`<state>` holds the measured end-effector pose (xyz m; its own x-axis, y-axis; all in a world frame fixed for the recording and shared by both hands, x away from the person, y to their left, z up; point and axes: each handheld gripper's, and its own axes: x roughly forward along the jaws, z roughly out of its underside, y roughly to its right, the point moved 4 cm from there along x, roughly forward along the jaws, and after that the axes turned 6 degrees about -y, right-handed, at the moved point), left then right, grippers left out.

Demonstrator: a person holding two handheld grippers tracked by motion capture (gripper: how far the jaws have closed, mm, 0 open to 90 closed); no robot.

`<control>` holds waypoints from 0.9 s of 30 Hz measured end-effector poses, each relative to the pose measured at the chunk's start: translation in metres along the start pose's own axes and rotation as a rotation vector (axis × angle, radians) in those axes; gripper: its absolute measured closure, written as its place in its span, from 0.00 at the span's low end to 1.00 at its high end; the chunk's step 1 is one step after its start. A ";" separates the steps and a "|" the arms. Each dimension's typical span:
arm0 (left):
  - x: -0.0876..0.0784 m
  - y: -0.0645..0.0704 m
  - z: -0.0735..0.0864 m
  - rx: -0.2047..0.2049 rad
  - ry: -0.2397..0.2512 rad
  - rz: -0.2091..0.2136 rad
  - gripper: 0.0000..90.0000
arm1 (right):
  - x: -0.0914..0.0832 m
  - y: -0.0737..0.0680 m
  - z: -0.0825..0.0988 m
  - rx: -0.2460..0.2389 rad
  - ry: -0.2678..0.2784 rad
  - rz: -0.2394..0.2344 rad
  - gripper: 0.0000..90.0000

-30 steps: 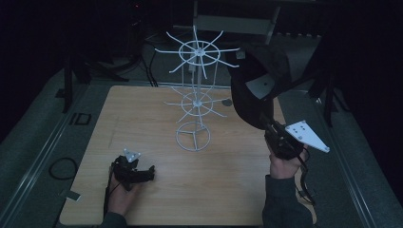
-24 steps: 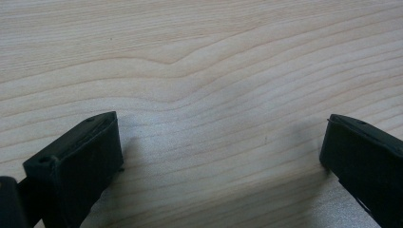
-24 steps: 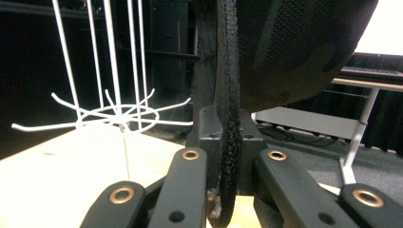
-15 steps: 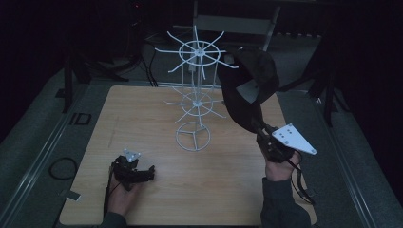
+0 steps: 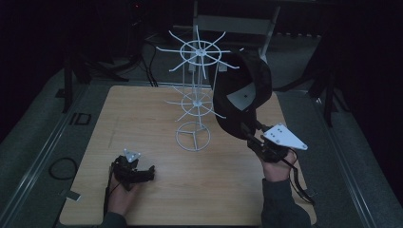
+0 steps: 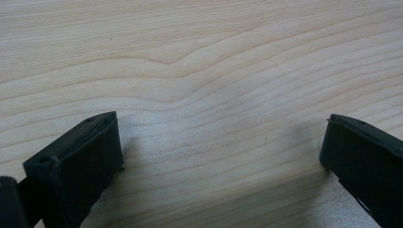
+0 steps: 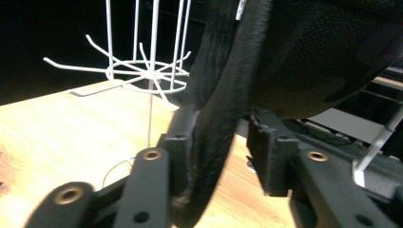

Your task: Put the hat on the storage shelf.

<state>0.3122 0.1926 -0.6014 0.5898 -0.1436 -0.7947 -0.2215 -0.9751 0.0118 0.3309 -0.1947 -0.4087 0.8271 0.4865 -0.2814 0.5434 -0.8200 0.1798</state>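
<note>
A black cap (image 5: 242, 97) hangs high at the right side of the white wire rack (image 5: 195, 102), its top against a prong of the upper ring. My right gripper (image 5: 249, 130) reaches up under it from the lower right. In the right gripper view the cap's strap (image 7: 223, 95) runs down between the jaws of the right gripper (image 7: 218, 137). The jaws have just been opening; the strap lies against one pad, with a gap to the other. My left gripper (image 5: 145, 173) rests on the wooden table (image 5: 142, 114), open and with only bare wood (image 6: 199, 57) between its jaws.
The rack's round base (image 5: 192, 137) stands in the middle of the table, and its lower ring of prongs (image 7: 142, 73) sticks out beside the cap. Dark floor and cables surround the table. A cable loop (image 5: 62, 168) lies off the left edge.
The cap and my right gripper have shifted left toward the rack. The right jaws, shut on the cap before, now stand apart. The left gripper has not moved.
</note>
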 end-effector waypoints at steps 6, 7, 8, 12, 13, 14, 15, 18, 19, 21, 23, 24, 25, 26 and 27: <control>0.000 0.000 0.000 0.002 0.000 -0.001 0.00 | 0.004 0.002 0.003 0.046 -0.048 -0.017 0.50; 0.000 0.000 0.000 0.002 -0.001 -0.001 0.00 | 0.006 0.002 0.003 0.050 -0.058 -0.022 0.48; 0.000 0.000 0.000 0.002 -0.001 -0.001 0.00 | 0.006 0.001 0.004 0.055 -0.067 -0.024 0.45; 0.000 0.000 0.000 0.002 -0.001 -0.002 0.00 | 0.008 -0.002 0.006 0.057 -0.087 -0.041 0.33; 0.000 0.000 0.000 0.002 -0.001 -0.002 0.00 | 0.009 -0.003 0.007 0.053 -0.090 -0.045 0.31; 0.000 0.000 0.000 0.002 0.000 -0.002 0.00 | 0.009 -0.005 0.007 0.049 -0.095 -0.050 0.30; 0.000 0.000 0.000 0.002 0.000 -0.002 0.00 | 0.010 -0.006 0.008 0.042 -0.102 -0.054 0.27; 0.000 0.000 0.000 0.003 -0.001 -0.002 0.00 | 0.012 -0.010 0.011 0.024 -0.125 -0.062 0.20; 0.000 0.000 0.000 0.003 -0.001 -0.002 0.00 | 0.012 -0.010 0.012 0.021 -0.131 -0.061 0.19; 0.000 0.000 0.000 0.002 -0.001 -0.002 0.00 | 0.013 -0.012 0.013 0.019 -0.139 -0.063 0.17; 0.000 0.000 0.000 0.002 0.000 -0.002 0.00 | 0.014 -0.013 0.014 0.019 -0.145 -0.068 0.16; 0.000 0.000 0.000 0.002 -0.001 -0.002 0.00 | 0.014 -0.014 0.014 0.020 -0.146 -0.068 0.15; 0.000 0.000 0.000 0.003 0.000 -0.002 0.00 | 0.014 -0.014 0.014 0.020 -0.146 -0.070 0.15; 0.000 0.000 0.000 0.002 -0.001 -0.002 0.00 | 0.014 -0.014 0.015 0.021 -0.145 -0.073 0.15; 0.000 0.000 0.000 0.002 -0.001 -0.002 0.00 | 0.014 -0.014 0.015 0.021 -0.145 -0.073 0.15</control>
<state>0.3122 0.1929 -0.6014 0.5896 -0.1418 -0.7951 -0.2223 -0.9749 0.0090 0.3325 -0.1810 -0.4290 0.7553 0.4975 -0.4266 0.5969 -0.7910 0.1345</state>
